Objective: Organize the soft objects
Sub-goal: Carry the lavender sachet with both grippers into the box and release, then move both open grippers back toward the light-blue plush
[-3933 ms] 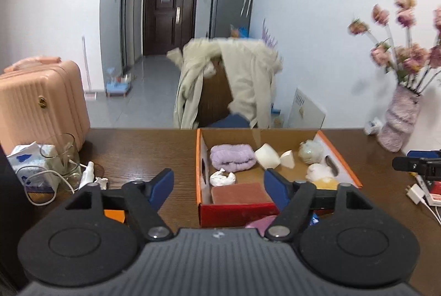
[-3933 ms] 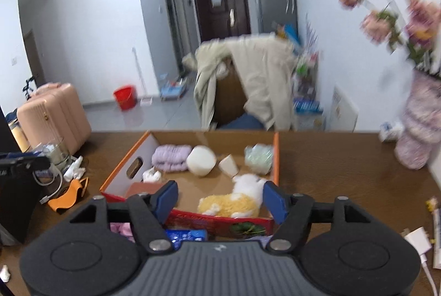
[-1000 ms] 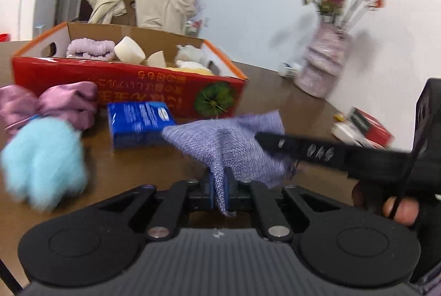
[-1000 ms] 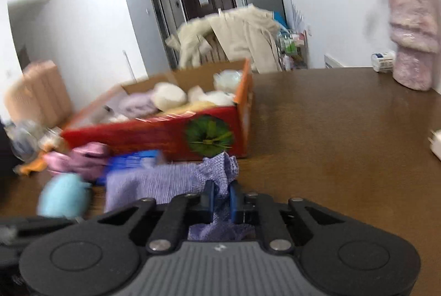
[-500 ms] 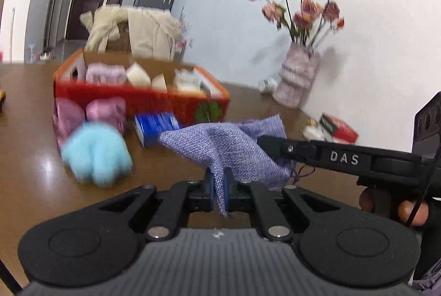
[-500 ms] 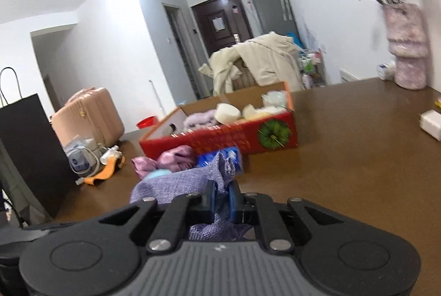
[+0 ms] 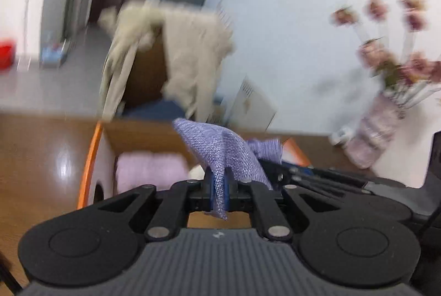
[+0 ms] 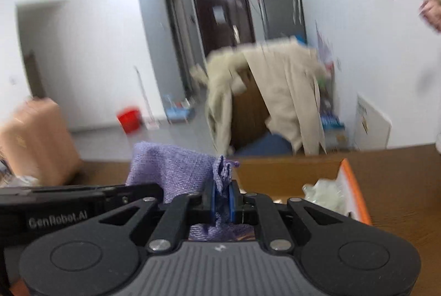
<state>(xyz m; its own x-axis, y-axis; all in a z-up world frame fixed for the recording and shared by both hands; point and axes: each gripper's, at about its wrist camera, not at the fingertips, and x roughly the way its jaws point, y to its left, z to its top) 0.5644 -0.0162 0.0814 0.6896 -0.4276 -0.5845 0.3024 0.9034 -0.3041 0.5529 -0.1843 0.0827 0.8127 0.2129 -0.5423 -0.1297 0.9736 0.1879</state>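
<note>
A purple woven cloth is pinched by both grippers and held in the air over the open cardboard box. My left gripper is shut on one edge of it. My right gripper is shut on a bunched edge of the cloth. The box has orange rims and shows in the right wrist view too. Inside it lie a lilac folded towel and a pale green soft piece. The right gripper's body reaches in from the right in the left wrist view.
The box stands on a brown wooden table. A vase of pink flowers stands at the table's right. A chair draped with a beige coat stands behind the table. A peach suitcase stands at left.
Both grippers have carried the cloth up and forward from the table's front to above the box. The blue fluffy toy, pink bow and blue pack have dropped out of view.
</note>
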